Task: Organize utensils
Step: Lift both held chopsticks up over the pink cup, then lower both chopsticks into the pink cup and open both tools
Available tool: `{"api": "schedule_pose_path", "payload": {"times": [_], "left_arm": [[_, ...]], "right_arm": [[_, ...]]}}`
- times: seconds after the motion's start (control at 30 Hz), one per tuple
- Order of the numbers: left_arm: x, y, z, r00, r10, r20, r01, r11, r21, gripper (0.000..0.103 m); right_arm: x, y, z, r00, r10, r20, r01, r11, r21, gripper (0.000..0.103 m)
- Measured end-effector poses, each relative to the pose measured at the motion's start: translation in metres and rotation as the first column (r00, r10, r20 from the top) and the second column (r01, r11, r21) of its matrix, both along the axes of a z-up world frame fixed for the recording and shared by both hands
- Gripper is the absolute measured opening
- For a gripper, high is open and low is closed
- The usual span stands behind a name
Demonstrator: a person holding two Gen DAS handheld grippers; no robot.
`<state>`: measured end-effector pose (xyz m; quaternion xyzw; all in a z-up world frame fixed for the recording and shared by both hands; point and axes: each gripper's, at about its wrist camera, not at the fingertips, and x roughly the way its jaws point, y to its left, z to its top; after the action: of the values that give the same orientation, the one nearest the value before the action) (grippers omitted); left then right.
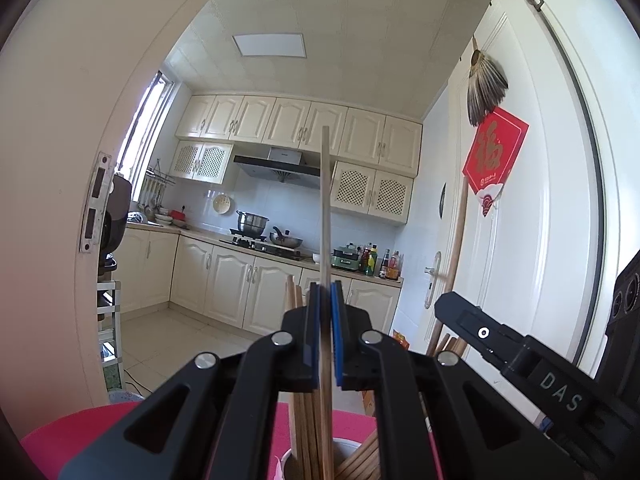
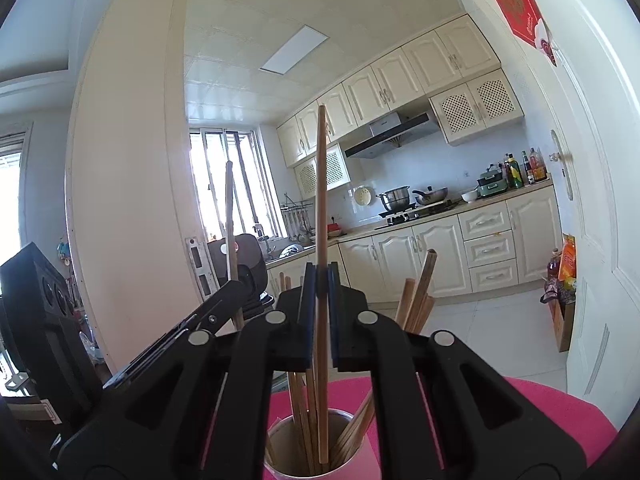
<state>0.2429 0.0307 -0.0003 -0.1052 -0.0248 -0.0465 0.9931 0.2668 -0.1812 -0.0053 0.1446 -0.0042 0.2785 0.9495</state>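
Kitchen doorway, seen past two black two-finger grippers held level. Left gripper (image 1: 326,292) clamped tight on one upright pale wooden chopstick (image 1: 325,200), blue pads pressing both its sides. Right gripper (image 2: 320,276) likewise closed on a second upright wooden chopstick (image 2: 321,184). Directly below both grippers, a white cylindrical cup (image 2: 276,438) on a pink tabletop (image 2: 560,412), crowded with more wooden chopsticks (image 2: 418,292) leaning outward beside the right gripper.

My way down into the cup (image 2: 280,432) is crowded: chopsticks (image 2: 418,296) lean out over its right rim and more stand at its left. Just left of the cup, the other gripper (image 2: 224,304) blocks me; right of it stays open.
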Motion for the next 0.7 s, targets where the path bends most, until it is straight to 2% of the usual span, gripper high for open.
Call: {"api": "schedule_pose_path", "payload": {"times": [0.2, 0.23, 0.3, 0.6, 0.7], "left_arm": [[0.007, 0.000, -0.008, 0.997, -0.036, -0.074, 0.036, 0.999, 0.004, 0.008], [0.007, 0.001, -0.008, 0.996, -0.037, -0.080, 0.037, 0.999, 0.001, 0.021], [0.004, 0.003, -0.009, 0.997, -0.025, -0.074, 0.025, 1.000, 0.000, 0.036], [0.002, 0.010, -0.007, 0.995, 0.010, -0.097, -0.008, 1.000, 0.023, 0.039], [0.003, 0.010, -0.008, 0.994, 0.028, -0.106, -0.024, 0.999, 0.040, 0.043]], "right_arm": [[0.001, 0.006, -0.006, 0.999, 0.025, -0.030, -0.026, 0.999, -0.022, 0.006], [0.001, 0.005, -0.005, 0.999, 0.027, -0.030, -0.028, 0.999, -0.023, 0.006], [0.000, 0.005, -0.005, 0.999, 0.029, -0.032, -0.030, 0.999, -0.022, 0.006], [0.000, 0.002, -0.005, 0.998, 0.033, -0.056, -0.034, 0.999, -0.021, 0.006], [0.000, 0.004, -0.005, 0.997, 0.037, -0.062, -0.039, 0.999, -0.024, 0.006]]}}
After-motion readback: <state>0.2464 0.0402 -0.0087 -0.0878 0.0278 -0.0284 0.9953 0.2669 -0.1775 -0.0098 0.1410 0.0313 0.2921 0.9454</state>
